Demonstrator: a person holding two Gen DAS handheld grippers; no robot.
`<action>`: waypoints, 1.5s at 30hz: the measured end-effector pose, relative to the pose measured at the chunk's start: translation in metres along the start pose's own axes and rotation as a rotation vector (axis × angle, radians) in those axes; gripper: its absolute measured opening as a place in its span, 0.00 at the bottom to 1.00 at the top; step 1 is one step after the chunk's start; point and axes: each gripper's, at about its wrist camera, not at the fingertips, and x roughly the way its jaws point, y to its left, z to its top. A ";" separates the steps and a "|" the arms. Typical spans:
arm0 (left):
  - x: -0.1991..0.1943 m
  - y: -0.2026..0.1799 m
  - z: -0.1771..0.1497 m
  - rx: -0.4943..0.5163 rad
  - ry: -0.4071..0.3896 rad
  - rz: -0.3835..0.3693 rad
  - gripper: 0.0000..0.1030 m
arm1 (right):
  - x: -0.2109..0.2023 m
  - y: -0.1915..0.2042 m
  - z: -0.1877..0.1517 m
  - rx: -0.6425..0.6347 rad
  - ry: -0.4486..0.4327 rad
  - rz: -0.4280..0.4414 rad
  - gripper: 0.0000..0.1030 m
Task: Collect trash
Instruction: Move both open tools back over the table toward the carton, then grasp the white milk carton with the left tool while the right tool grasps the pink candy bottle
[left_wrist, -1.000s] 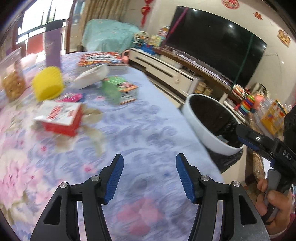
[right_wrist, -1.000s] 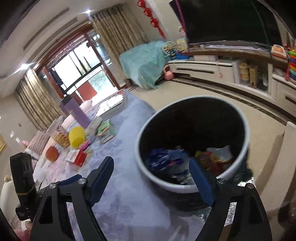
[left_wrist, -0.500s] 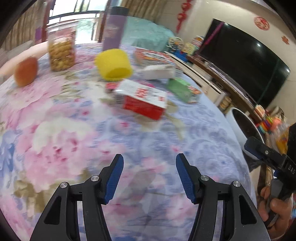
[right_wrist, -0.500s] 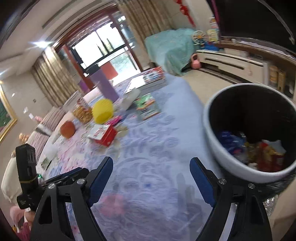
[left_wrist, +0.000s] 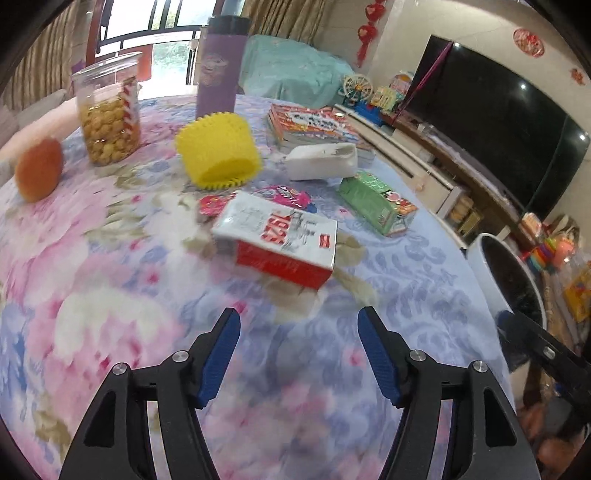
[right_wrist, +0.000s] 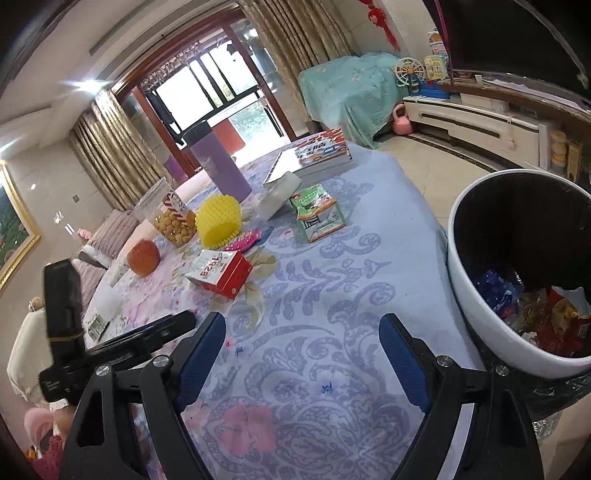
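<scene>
Trash box (left_wrist: 277, 240) in red and white looks light, stiff cardboard; best taken across its short sides. Left hand-held gripper (left_wrist: 299, 349) is opening, empty; right hand-held gripper (right_wrist: 302, 354) stands wide, empty.

two cartons (left_wrist: 280, 240), one bin (right_wrist: 517, 280), perhaps two wrappers (left_wrist: 284, 194)

Home living room: television (left_wrist: 491, 122), curtains (right_wrist: 110, 155), flowered tablecloth (right_wrist: 314, 295).
</scene>
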 end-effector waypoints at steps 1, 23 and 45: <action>0.010 -0.002 0.005 -0.007 0.012 0.009 0.64 | -0.001 -0.001 0.001 0.005 -0.004 0.000 0.84; 0.024 0.033 0.031 -0.106 -0.047 0.105 0.72 | 0.042 -0.006 0.021 0.039 0.015 0.079 0.84; 0.008 0.102 0.011 -0.044 -0.023 0.069 0.52 | 0.117 0.063 0.044 -0.152 0.094 0.137 0.83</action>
